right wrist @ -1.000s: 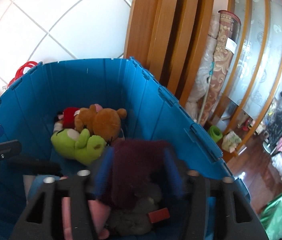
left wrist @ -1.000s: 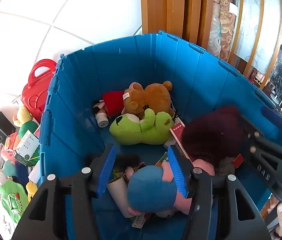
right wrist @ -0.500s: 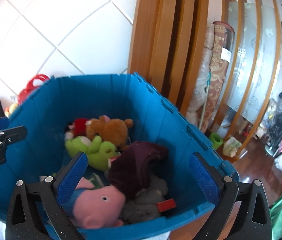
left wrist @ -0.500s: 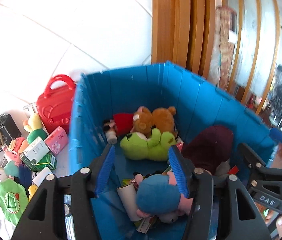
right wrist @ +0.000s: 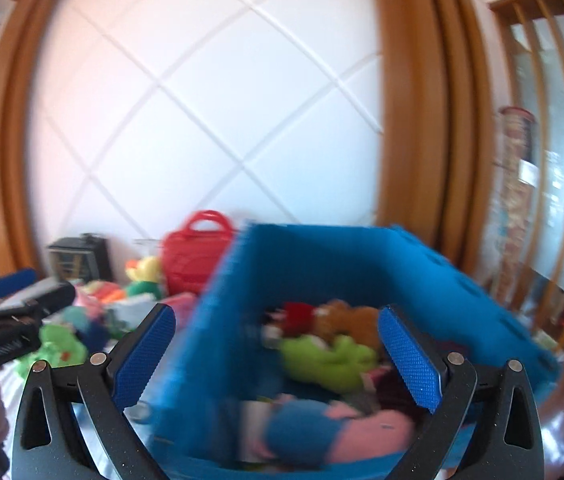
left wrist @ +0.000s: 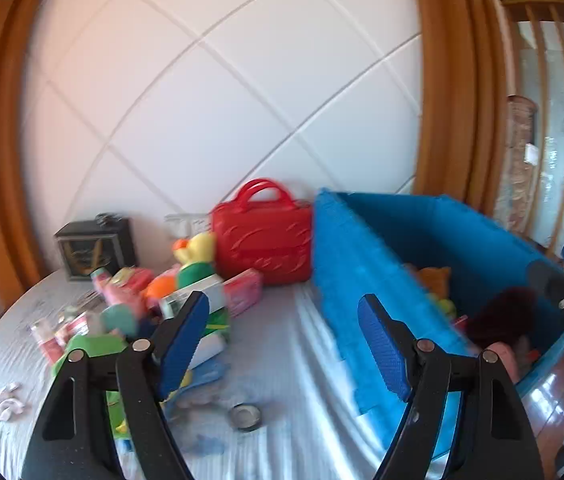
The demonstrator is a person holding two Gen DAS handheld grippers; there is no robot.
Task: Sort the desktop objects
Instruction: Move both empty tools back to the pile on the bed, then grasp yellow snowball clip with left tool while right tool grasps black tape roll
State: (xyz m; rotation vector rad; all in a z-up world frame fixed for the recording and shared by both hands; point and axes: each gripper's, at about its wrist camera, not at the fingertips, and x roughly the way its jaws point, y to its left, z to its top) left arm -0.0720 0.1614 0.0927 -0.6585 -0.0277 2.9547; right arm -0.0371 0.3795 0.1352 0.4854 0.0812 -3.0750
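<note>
Left claw (left wrist: 282, 344) is spreading its jaws right now, nothing between them, just bare grey tabletop (left wrist: 278, 344) under the gap. Just ahead and to its right stands the blue bin (left wrist: 346, 280), its near wall running past the right pad. Inside, only partly seen, sit an orange-brown plush (left wrist: 436, 278) and a dark maroon plush (left wrist: 502, 314). To the claw's left, a heap of toys (left wrist: 154, 300) lies loose on the tabletop, with a red handbag (left wrist: 264, 240) upright against the bin's far corner and a dark clock (left wrist: 94, 246) further left. A small round tin (left wrist: 245, 417) sits close below the gap.

Right claw (right wrist: 278, 360) hangs wide, holding nothing, the bin (right wrist: 322, 264) framed between its pads. A green plush (right wrist: 330, 358) and a pink-and-blue plush (right wrist: 334, 428) lie inside. All of it blurred.
</note>
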